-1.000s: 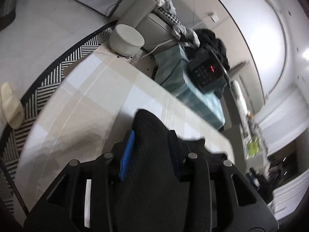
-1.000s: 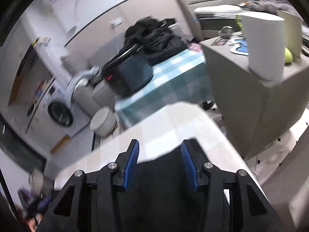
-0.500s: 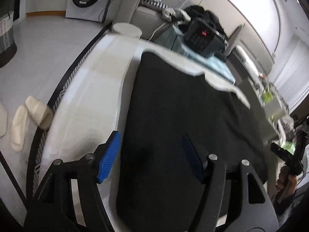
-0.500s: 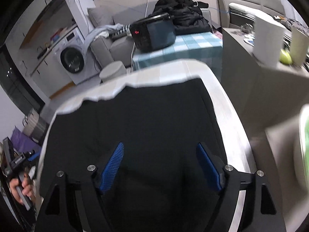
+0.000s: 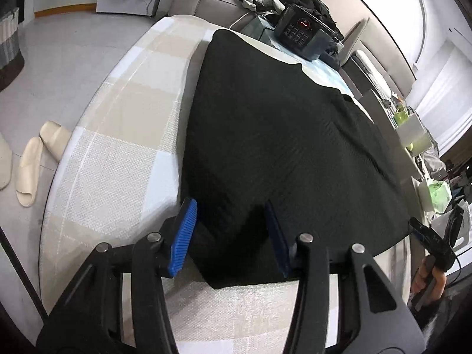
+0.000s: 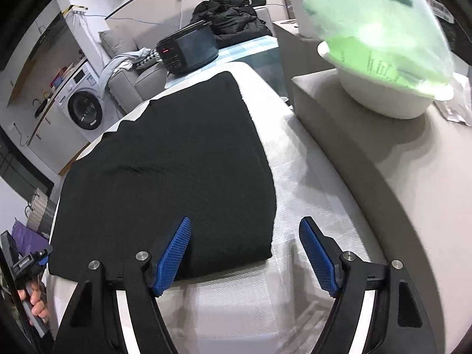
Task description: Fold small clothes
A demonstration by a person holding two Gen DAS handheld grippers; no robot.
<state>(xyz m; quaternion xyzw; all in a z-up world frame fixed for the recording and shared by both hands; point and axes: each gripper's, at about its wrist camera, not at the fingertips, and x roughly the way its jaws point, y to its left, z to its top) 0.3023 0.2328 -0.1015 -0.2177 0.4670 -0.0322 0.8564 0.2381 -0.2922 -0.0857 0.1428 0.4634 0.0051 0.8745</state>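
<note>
A black garment [image 5: 274, 135] lies spread flat on the checked white and beige table [image 5: 124, 135]. It also shows in the right wrist view [image 6: 177, 159]. My left gripper [image 5: 230, 236] is open and empty, its blue pads either side of the garment's near left corner. My right gripper [image 6: 244, 253] is open and empty, its jaws astride the garment's near right corner. The right gripper also shows at the far right edge of the left wrist view [image 5: 427, 242].
A black appliance with red display [image 5: 303, 34] stands on a teal checked table beyond. A white bowl under a green bag [image 6: 383, 59] sits on a beige cabinet [image 6: 368, 177] right of the table. Slippers [image 5: 38, 153] lie on the floor at left.
Both grippers let go of the black garment, opened and drew back toward the near edge. The garment, held up a second ago, now lies flat on the table.
</note>
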